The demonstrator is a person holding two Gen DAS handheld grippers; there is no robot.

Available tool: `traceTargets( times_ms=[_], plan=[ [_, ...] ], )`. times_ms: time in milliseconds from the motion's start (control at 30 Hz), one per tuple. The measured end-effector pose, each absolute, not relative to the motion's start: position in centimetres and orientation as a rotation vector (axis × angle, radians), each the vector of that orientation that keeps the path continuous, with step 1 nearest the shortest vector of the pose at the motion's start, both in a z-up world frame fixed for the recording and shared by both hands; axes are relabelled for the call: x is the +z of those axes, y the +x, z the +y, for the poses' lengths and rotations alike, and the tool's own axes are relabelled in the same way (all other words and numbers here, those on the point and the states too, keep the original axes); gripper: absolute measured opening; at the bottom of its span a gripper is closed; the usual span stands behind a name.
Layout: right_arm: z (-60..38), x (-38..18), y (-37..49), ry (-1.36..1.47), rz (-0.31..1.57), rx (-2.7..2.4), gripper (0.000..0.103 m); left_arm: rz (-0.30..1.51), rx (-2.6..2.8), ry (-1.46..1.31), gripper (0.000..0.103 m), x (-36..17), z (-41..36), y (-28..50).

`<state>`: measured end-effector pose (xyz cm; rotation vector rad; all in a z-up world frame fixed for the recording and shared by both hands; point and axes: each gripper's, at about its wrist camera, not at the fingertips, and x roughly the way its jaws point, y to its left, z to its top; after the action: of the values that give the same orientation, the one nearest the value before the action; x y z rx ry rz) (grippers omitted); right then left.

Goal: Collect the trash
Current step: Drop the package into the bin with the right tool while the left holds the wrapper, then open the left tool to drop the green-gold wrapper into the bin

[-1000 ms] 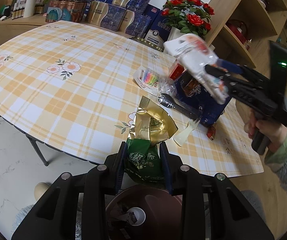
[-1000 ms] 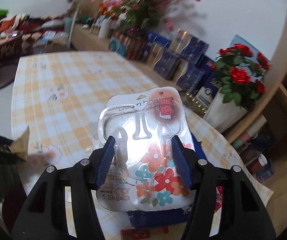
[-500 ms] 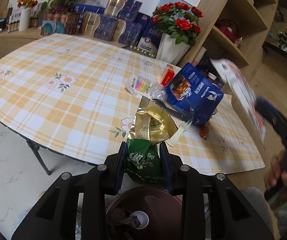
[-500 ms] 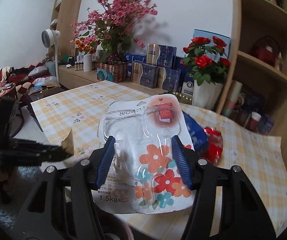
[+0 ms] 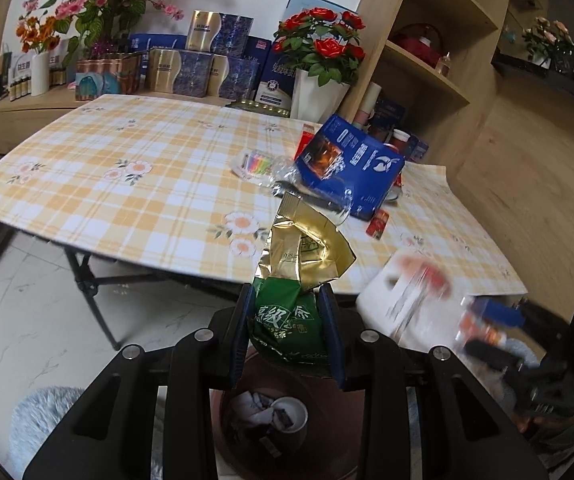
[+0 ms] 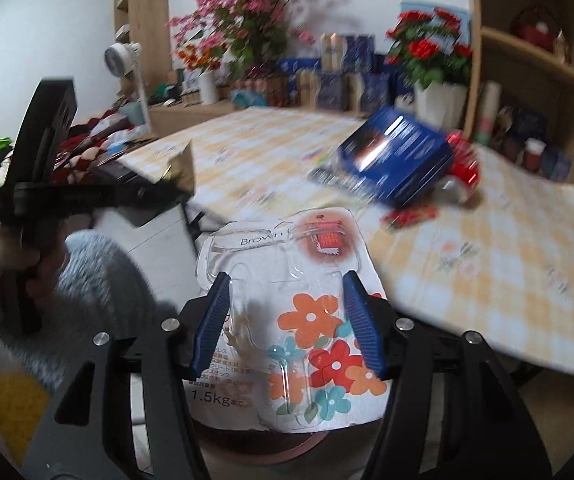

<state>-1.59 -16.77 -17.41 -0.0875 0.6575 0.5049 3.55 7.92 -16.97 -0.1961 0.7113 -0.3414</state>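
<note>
My left gripper (image 5: 289,332) is shut on a green and gold tea bag (image 5: 299,280) and holds it right above a dark brown trash bin (image 5: 263,436) on the floor. My right gripper (image 6: 287,320) is shut on a flat blister pack with flower print (image 6: 291,320); the bin's rim (image 6: 271,444) shows just below it. In the left wrist view the right gripper (image 5: 439,320) and its pack (image 5: 403,300) are blurred at the lower right, beside the bin.
The table with a yellow plaid cloth (image 5: 147,176) carries a blue box (image 5: 351,164), a clear wrapper (image 5: 259,164), a dark wrapper (image 5: 311,200) and a small red packet (image 5: 378,223). Flower pots and boxes stand behind; shelves stand at the right.
My right gripper has swung with the blister pack from above the table down to the bin. My left gripper stays over the bin with the tea bag.
</note>
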Motion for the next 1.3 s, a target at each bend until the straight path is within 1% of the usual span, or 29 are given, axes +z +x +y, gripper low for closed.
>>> traceTargets(
  times_ms=[200, 333, 533, 767, 833, 900, 1033, 1133, 1167, 1300],
  plan=[
    [-14.8, -21.0, -1.5, -0.079, 0.797, 0.6, 0.058, 0.68, -0.316, -0.228, 0.032, -16.9, 8.9, 2.4],
    [-14.4, -22.7, 0.3, -0.034, 0.867, 0.615, 0.058, 0.717, -0.313, -0.231, 0.032, -17.7, 8.5, 3.0],
    [-13.2, -27.0, 3.1, 0.006, 1.018, 0.578, 0.058, 0.759, -0.322, -0.194, 0.032, -18.6, 7.2, 3.7],
    [-12.6, -30.7, 4.9, -0.003, 1.085, 0.525, 0.059, 0.774, -0.326, -0.157, 0.032, -19.1, 6.2, 4.0],
    [-12.7, -30.9, 5.1, -0.01, 1.082, 0.509, 0.066, 0.773, -0.328, -0.156, 0.032, -19.1, 6.2, 4.1],
    [-12.9, -30.3, 5.3, -0.014, 1.056, 0.505, 0.082, 0.777, -0.325, -0.157, 0.032, -19.1, 6.2, 4.2],
    [-13.8, -29.1, 5.3, 0.005, 1.004, 0.491, 0.083, 0.793, -0.323, -0.154, 0.032, -19.5, 6.0, 4.5],
    [-15.1, -27.7, 4.9, 0.017, 0.947, 0.446, 0.09, 0.801, -0.335, -0.144, 0.032, -19.6, 5.5, 4.6],
    [-15.5, -27.2, 4.7, 0.016, 0.93, 0.429, 0.094, 0.805, -0.341, -0.14, 0.032, -19.7, 5.3, 4.6],
    [-16.9, -25.3, 3.8, 0.003, 0.867, 0.344, 0.097, 0.849, -0.423, -0.13, 0.032, -20.4, 4.2, 4.9]
  ],
)
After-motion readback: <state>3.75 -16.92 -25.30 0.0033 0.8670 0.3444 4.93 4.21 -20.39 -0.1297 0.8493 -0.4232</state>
